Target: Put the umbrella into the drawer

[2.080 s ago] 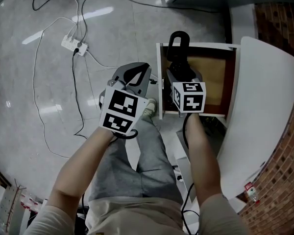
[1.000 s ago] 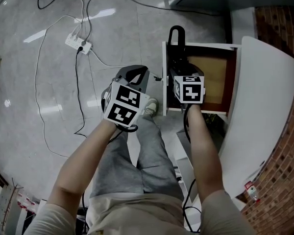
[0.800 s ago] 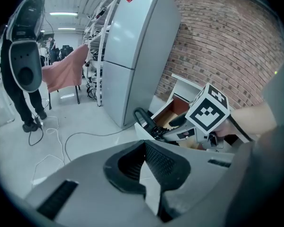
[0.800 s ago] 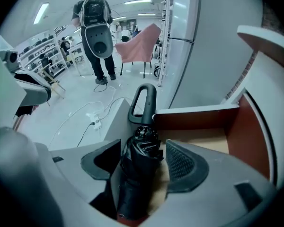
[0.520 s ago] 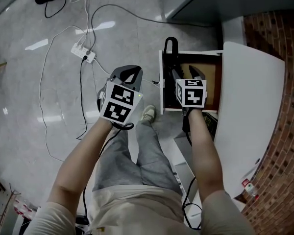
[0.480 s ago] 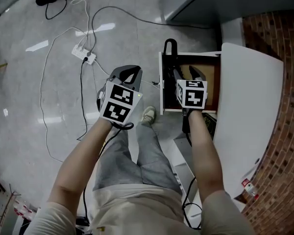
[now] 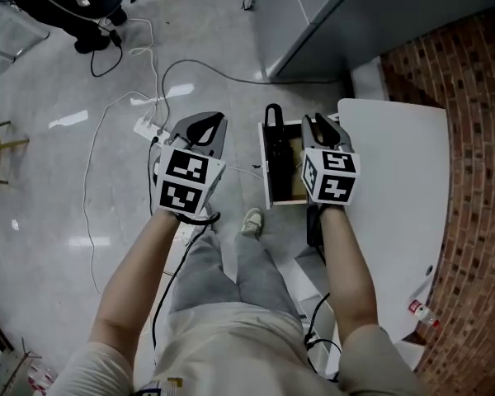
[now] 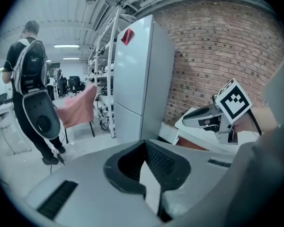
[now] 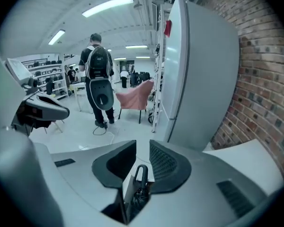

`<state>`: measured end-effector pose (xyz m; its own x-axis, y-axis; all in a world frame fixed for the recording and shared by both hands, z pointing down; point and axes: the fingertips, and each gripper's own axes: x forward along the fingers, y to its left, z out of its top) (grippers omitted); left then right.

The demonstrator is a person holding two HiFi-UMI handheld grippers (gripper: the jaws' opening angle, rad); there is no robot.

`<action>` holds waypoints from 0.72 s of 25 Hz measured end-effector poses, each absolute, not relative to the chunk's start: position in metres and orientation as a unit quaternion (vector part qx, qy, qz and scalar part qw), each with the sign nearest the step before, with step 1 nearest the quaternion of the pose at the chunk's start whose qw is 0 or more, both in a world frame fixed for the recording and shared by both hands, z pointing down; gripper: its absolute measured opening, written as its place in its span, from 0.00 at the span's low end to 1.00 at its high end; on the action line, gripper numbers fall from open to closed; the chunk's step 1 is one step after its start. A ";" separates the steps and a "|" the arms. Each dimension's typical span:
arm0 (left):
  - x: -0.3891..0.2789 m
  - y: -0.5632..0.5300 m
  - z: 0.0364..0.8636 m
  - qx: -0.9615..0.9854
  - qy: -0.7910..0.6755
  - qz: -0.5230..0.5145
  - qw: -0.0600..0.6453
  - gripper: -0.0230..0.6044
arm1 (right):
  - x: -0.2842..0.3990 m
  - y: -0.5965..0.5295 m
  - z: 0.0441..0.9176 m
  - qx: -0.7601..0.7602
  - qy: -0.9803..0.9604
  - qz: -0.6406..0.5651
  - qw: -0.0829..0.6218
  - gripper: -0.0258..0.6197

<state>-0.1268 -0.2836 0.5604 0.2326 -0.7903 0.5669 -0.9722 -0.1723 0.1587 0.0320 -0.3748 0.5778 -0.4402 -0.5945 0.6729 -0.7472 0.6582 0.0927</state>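
Note:
The black folded umbrella (image 7: 275, 148) lies in the open white drawer (image 7: 265, 190), along its left wall, its loop handle sticking out over the far end. My right gripper (image 7: 323, 122) hovers well above the drawer; its jaws are closing with a narrow gap and nothing between them. Through that gap, in the right gripper view, the umbrella (image 9: 140, 189) shows far below my right gripper (image 9: 142, 159). My left gripper (image 7: 203, 125) hangs over the floor to the left of the drawer, its tips touching and empty. The left gripper view shows those tips (image 8: 145, 145) meeting.
A white tabletop (image 7: 396, 188) lies right of the drawer, with a brick wall (image 7: 478, 139) beyond. A power strip (image 7: 145, 127) and cables trail over the grey floor. A tall white refrigerator (image 8: 137, 74) stands ahead; a person with a backpack (image 9: 98, 79) stands further off.
Both grippers have risen away from the drawer. The right jaws, wide apart half a second ago, have narrowed. The umbrella stays in the drawer.

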 end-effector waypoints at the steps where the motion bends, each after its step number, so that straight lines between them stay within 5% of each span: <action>1: -0.131 -0.281 0.570 0.745 -0.592 0.176 0.253 0.05 | 0.027 -0.372 0.583 0.398 -0.842 0.105 0.347 0.17; 18: -0.138 -0.257 0.324 0.786 -0.606 0.096 0.073 0.05 | -0.025 -0.329 0.294 0.382 -0.908 0.002 0.173 0.06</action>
<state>-0.1382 -0.2572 0.3237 0.2476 -0.9388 0.2396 -0.9669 -0.2552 -0.0008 -0.0245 -0.3287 0.2944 -0.6485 -0.6929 0.3153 -0.6940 0.7083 0.1290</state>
